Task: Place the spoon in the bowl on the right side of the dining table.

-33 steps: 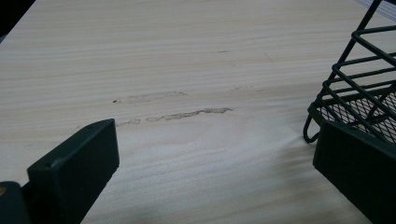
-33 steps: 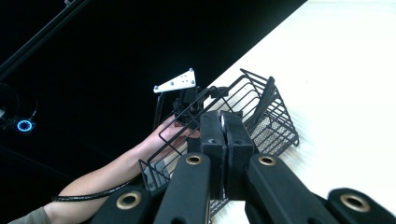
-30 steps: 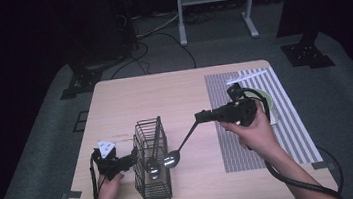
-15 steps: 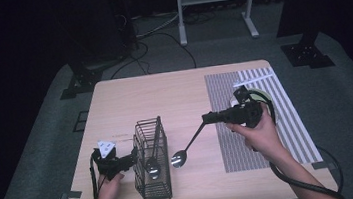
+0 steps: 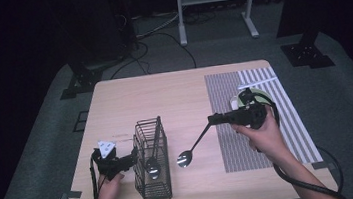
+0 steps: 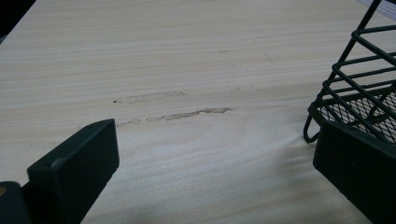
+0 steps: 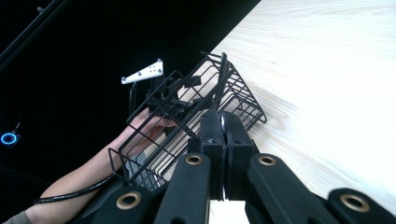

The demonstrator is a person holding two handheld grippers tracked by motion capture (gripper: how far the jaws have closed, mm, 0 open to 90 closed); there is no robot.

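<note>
Black-handled spoon (image 5: 193,147), clamped in the right gripper (image 5: 215,119), angles bowl-down toward the wire caddy (image 5: 154,182); open left gripper (image 5: 132,158) braces it.

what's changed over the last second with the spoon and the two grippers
The right gripper, shut on the spoon, has carried it down and toward the person, away from the wire basket; its bowl now hangs low over the table. The left gripper and basket stayed put.

In the right gripper view the spoon (image 7: 222,122) is almost wholly hidden between the shut jaws of the right claw (image 7: 223,135) — its bowl is out of sight. The wire basket (image 6: 359,88) (left gripper view) is cut off by the frame's right edge.
</note>
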